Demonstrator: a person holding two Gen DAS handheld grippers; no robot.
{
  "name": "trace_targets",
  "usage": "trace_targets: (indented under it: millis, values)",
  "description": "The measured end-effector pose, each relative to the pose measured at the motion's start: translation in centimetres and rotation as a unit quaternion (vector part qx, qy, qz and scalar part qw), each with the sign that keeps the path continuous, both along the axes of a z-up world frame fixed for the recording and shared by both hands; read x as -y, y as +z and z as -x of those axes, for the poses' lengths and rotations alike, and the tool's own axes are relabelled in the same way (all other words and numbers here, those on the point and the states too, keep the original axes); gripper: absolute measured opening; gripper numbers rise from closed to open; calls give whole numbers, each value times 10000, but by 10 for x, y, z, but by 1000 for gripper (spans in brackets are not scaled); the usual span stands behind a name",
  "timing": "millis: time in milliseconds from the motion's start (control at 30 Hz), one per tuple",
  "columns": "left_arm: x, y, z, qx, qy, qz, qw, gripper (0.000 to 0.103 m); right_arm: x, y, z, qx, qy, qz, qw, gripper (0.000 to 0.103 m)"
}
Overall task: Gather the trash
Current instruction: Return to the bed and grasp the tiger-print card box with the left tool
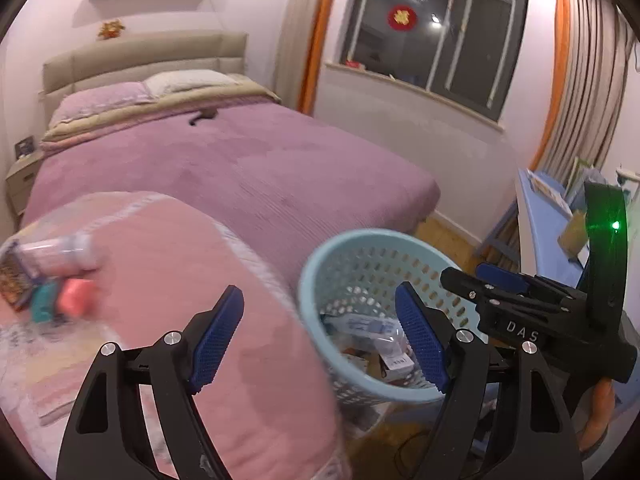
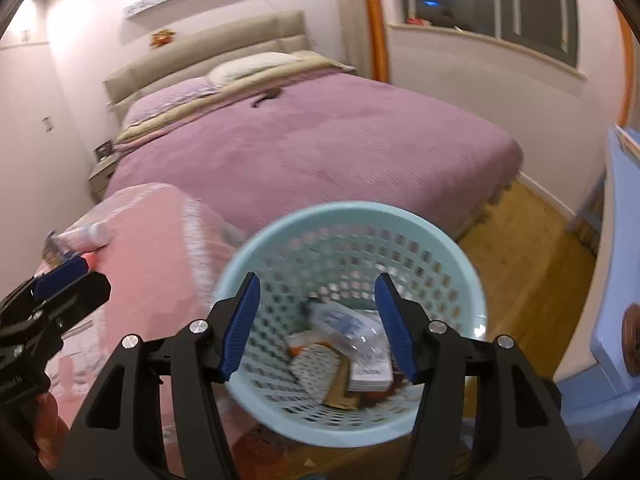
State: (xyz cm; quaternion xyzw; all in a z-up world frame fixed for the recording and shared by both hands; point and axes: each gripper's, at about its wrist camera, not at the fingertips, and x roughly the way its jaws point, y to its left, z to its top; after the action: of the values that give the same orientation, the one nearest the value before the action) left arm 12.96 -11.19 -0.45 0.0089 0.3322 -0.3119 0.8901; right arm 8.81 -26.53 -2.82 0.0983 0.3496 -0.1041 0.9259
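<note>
A light-blue perforated basket (image 2: pixel 472 280) stands on the floor and holds several boxes and a clear plastic wrapper (image 2: pixel 348 328); it also shows in the left wrist view (image 1: pixel 312 264). My right gripper (image 2: pixel 318 324) is open and empty right above the basket's mouth. My left gripper (image 1: pixel 320 340) is open and empty, between the basket and a pink plastic-wrapped bundle (image 1: pixel 180 272). On the bundle's left lie a clear plastic bottle (image 1: pixel 60 254), a pink piece (image 1: pixel 76 296), a teal piece (image 1: pixel 44 302) and a patterned packet (image 1: pixel 12 280). The right gripper's body (image 1: pixel 532 308) shows at the right.
A bed with a purple cover (image 1: pixel 248 168) fills the background, with a small dark object (image 1: pixel 204 116) on it. A blue desk (image 1: pixel 548 216) stands at the right by the curtains. The wooden floor (image 2: pixel 532 248) lies between bed and desk. A nightstand (image 1: pixel 20 176) is at far left.
</note>
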Motion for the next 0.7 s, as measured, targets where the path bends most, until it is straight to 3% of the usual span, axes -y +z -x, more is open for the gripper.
trace_targets:
  millis: [333,433,567,700]
  values:
    - [-115,14,-6,317,1119,-61,9932,76,-112,15,-34,249,1260,371,9910,56]
    - [-157,7,-17,241,1531,-110,9879,76,-149,6,-49,341,1695,441,9840,55]
    - [-218,-2,-49,-5,2124,-92,9771,75,-191,-16,-75,246,2095,361,9768,39]
    - [-260,-9,-81,-162,2430,-31,9699,74,-223,-40,-99,260,2232,459,9734,36]
